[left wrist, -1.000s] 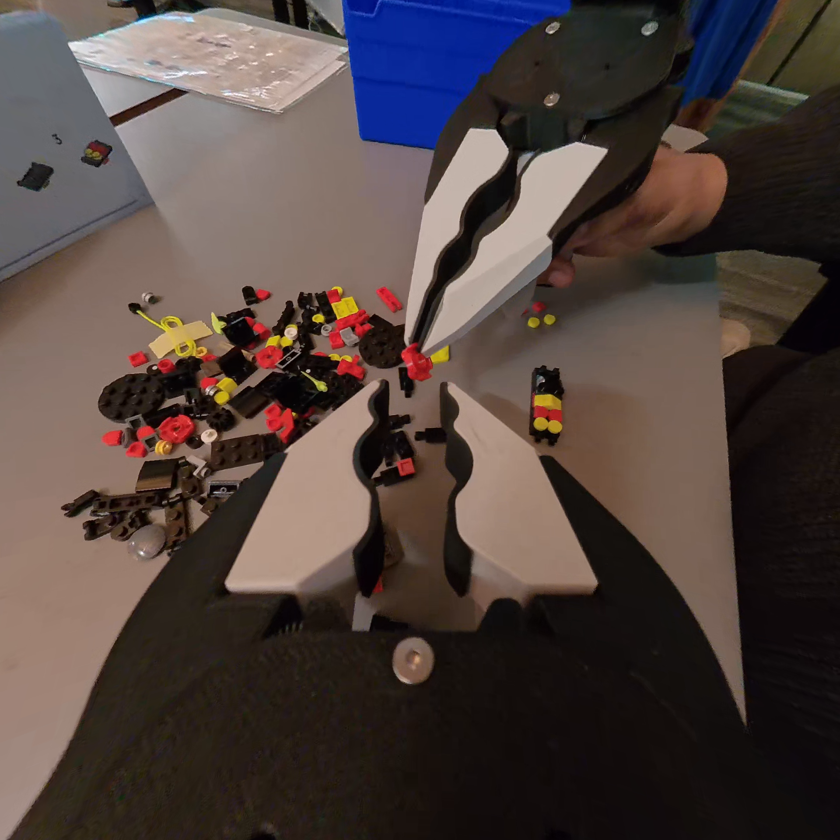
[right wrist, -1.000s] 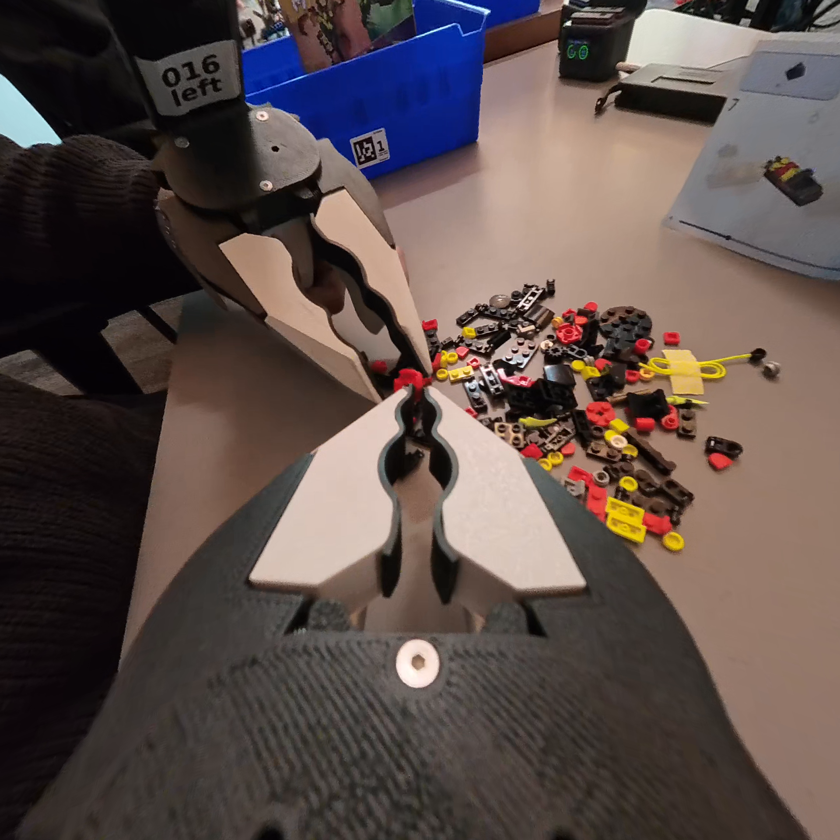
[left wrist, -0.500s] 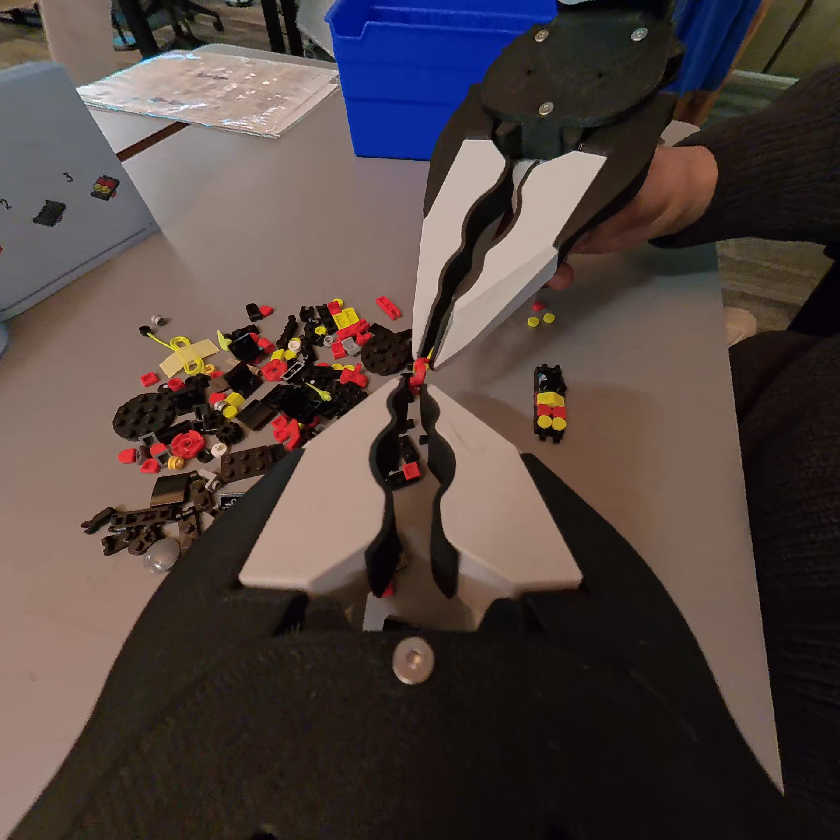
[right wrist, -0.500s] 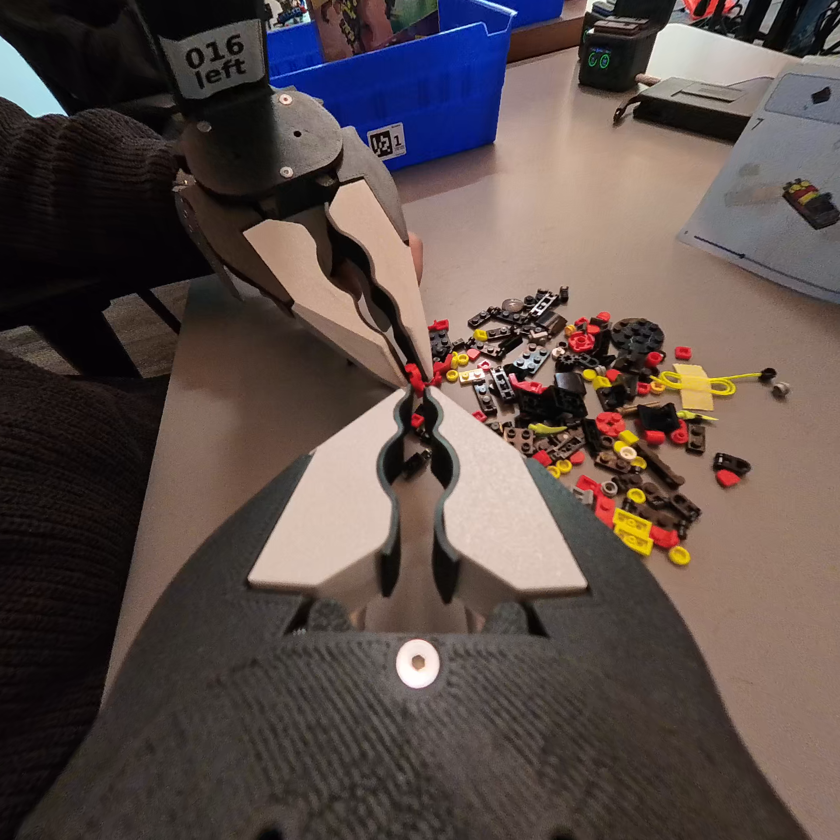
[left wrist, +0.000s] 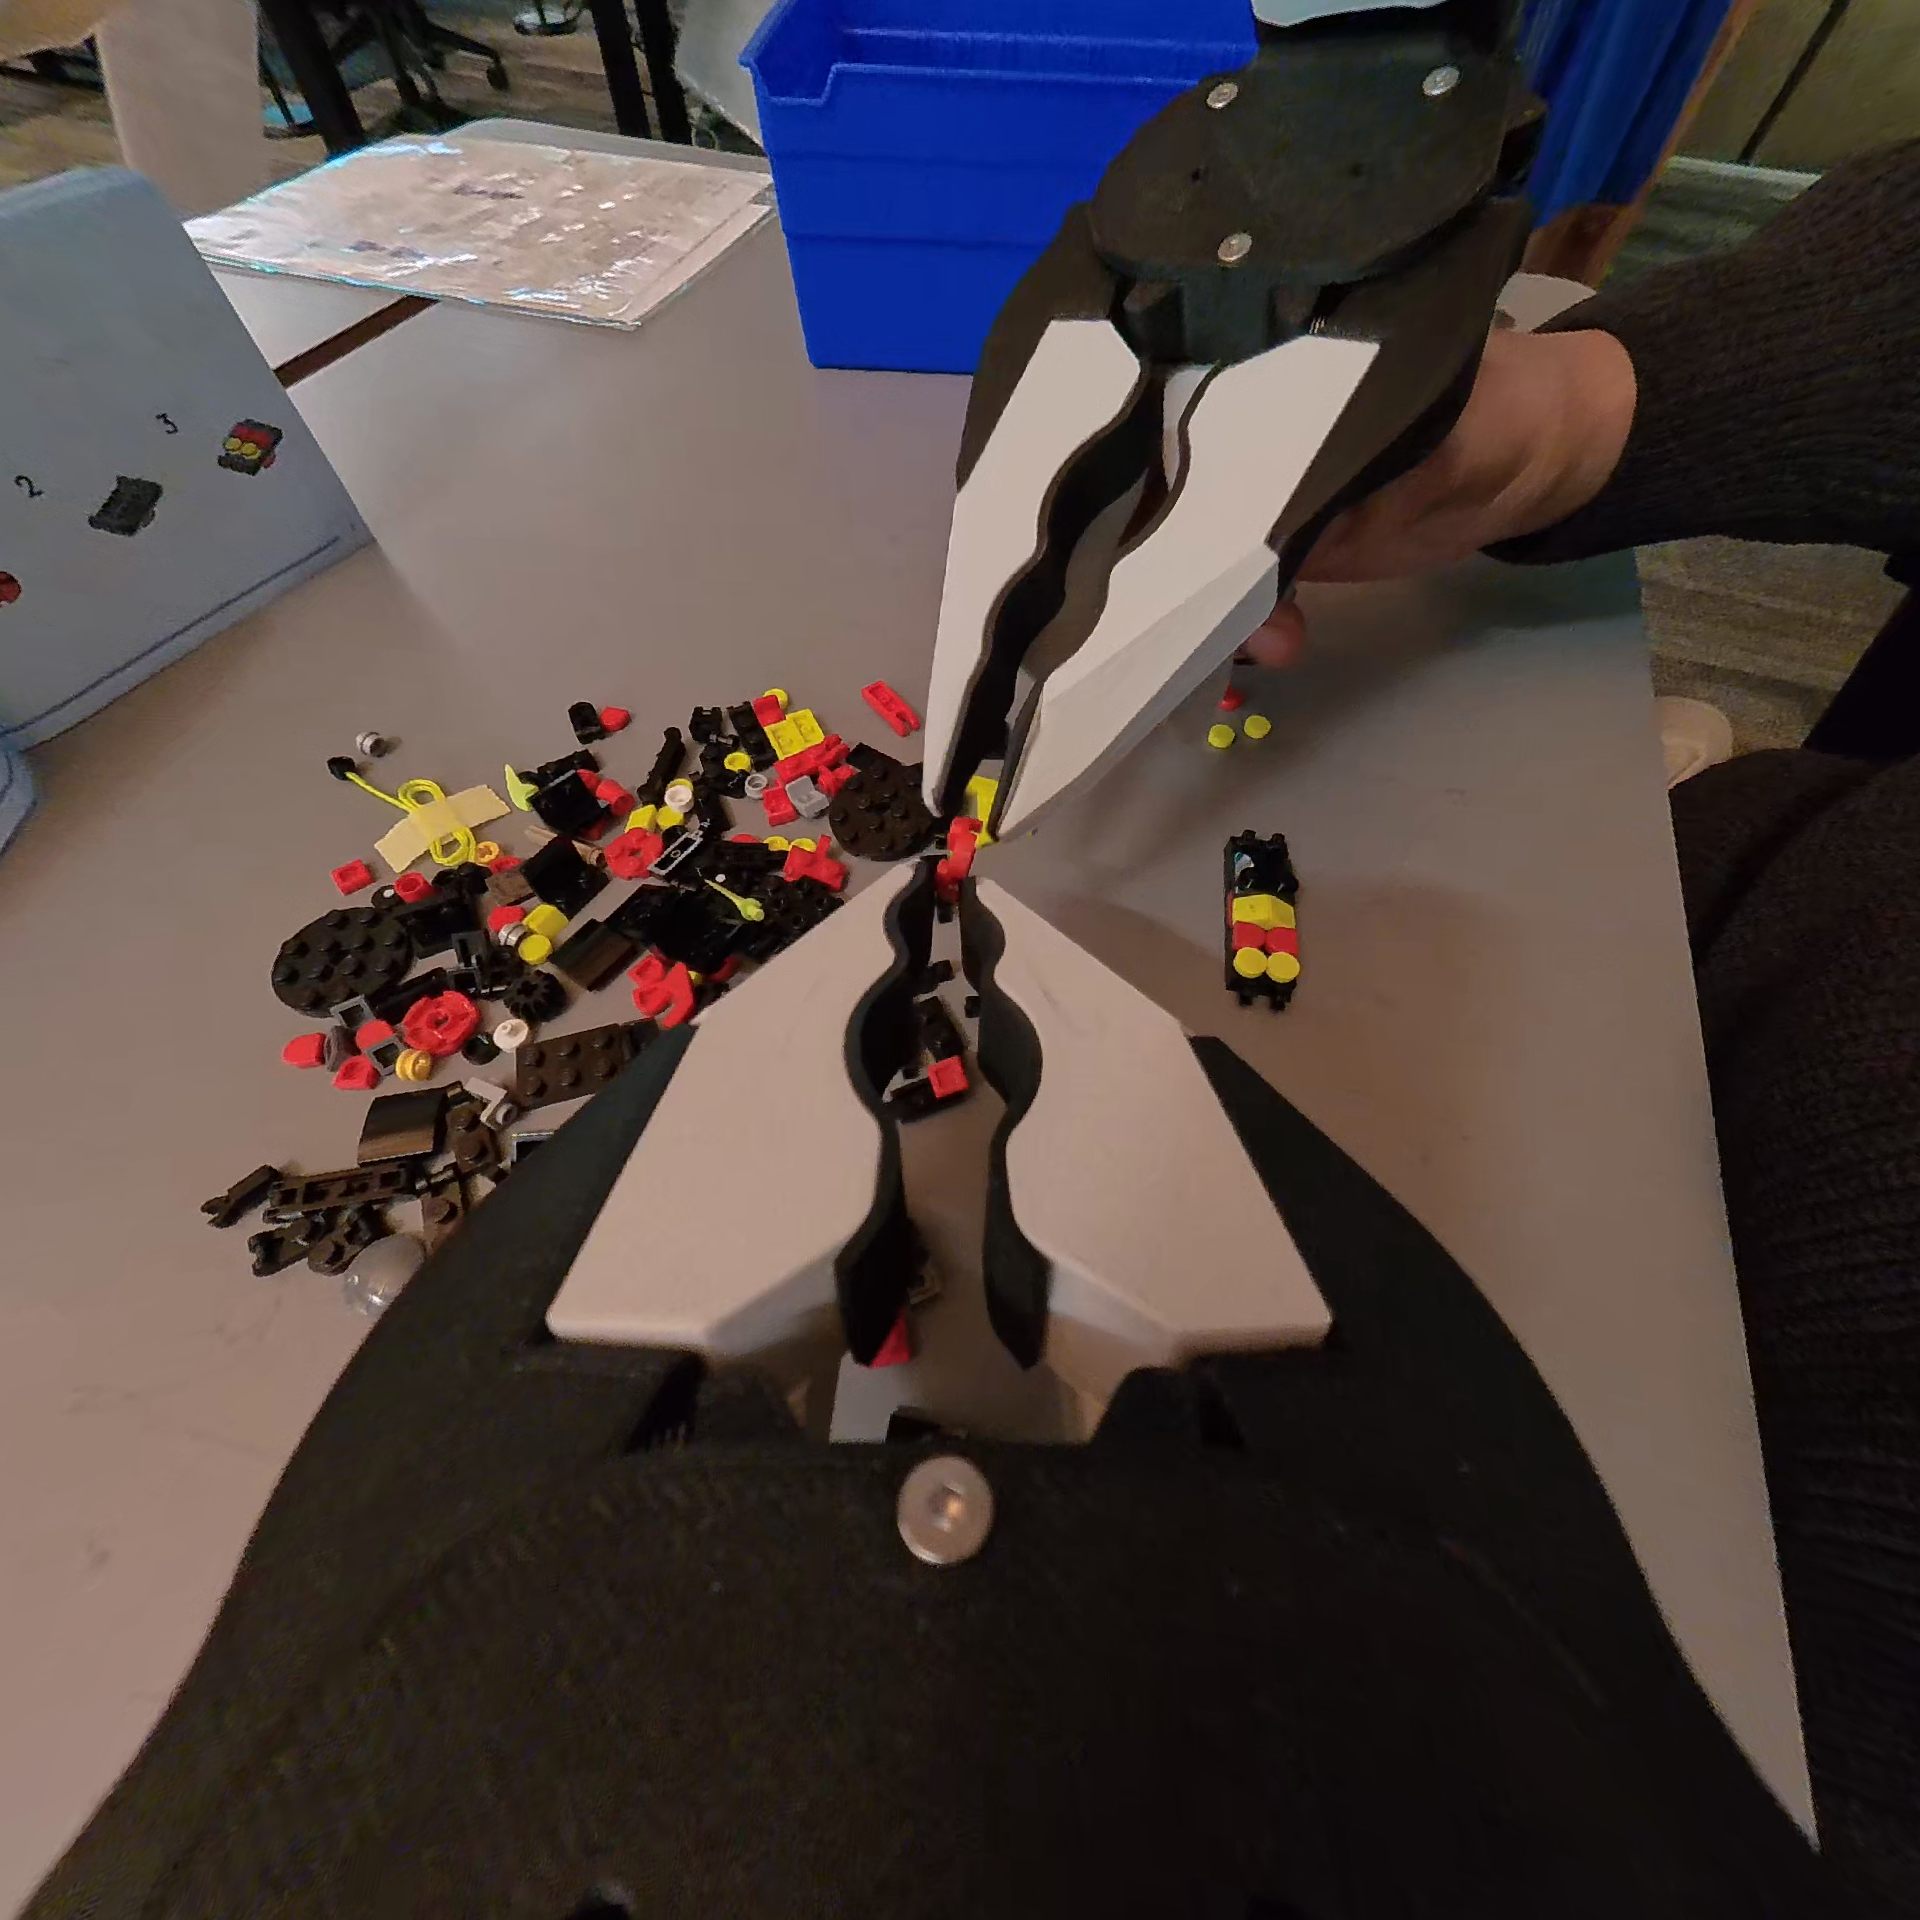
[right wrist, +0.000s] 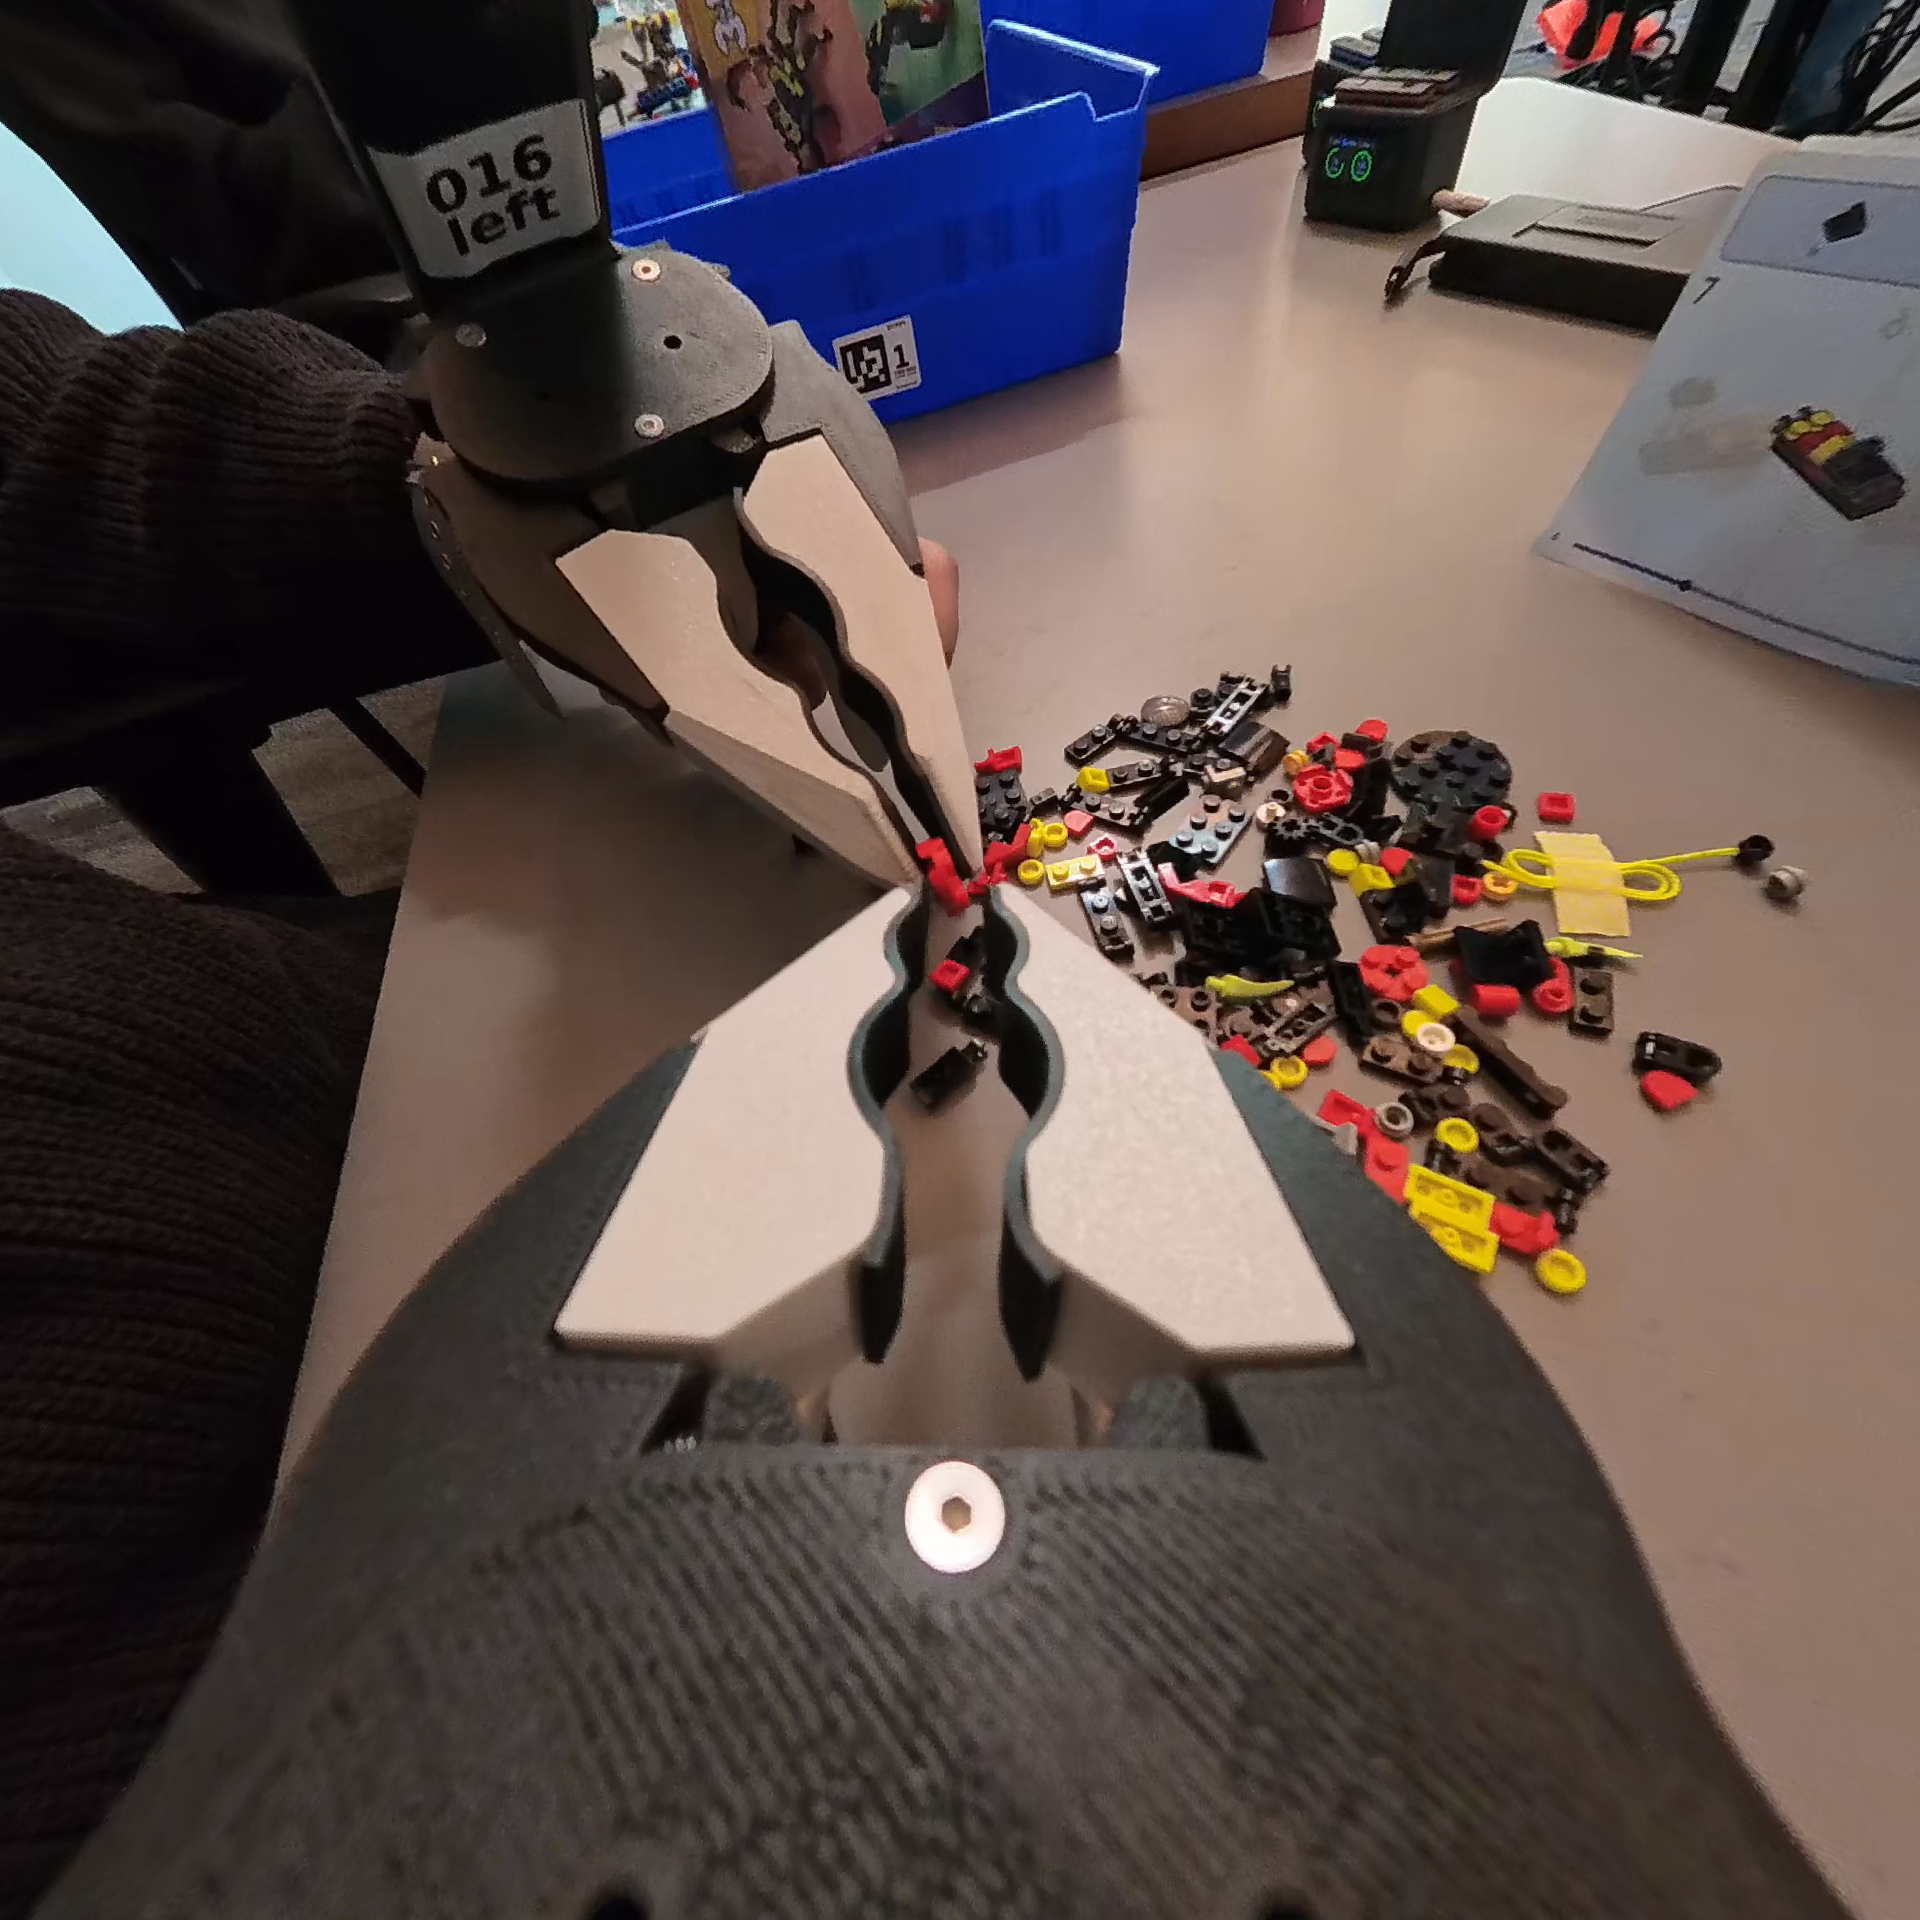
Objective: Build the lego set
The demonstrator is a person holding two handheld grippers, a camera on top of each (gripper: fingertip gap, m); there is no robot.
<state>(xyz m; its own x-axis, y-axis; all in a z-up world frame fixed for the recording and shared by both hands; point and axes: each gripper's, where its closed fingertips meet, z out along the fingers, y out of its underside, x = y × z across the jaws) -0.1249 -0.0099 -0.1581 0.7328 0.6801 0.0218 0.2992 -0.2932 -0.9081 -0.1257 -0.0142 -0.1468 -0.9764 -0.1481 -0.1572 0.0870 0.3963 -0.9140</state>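
Observation:
A small red lego piece [left wrist: 957, 844] is pinched between both grippers, held tip to tip just above the grey table [left wrist: 582, 499]. My left gripper [left wrist: 943, 878] is shut on its near end. My right gripper [left wrist: 971, 816] comes down from above and is shut on its far end. In the right wrist view the red piece [right wrist: 940, 868] sits between my right gripper [right wrist: 953, 896] and the left gripper [right wrist: 940, 852]. A small built block [left wrist: 1262, 920] of black, yellow and red stands to the right. A pile of loose pieces [left wrist: 623, 904] lies to the left, also seen in the right wrist view [right wrist: 1351, 935].
A blue bin [left wrist: 935, 156] stands at the back. An instruction sheet [left wrist: 135, 468] is propped at the left, also in the right wrist view [right wrist: 1766, 447]. A plastic-sleeved paper [left wrist: 488, 229] lies behind. A few yellow and red studs [left wrist: 1242, 722] lie near the person's hand [left wrist: 1496, 488]. My left tips are roughly 9 cm from the small built block [left wrist: 1262, 920].
My left gripper was open a second ago and has closed on the red piece that the right gripper holds. Both grippers have risen slightly together.

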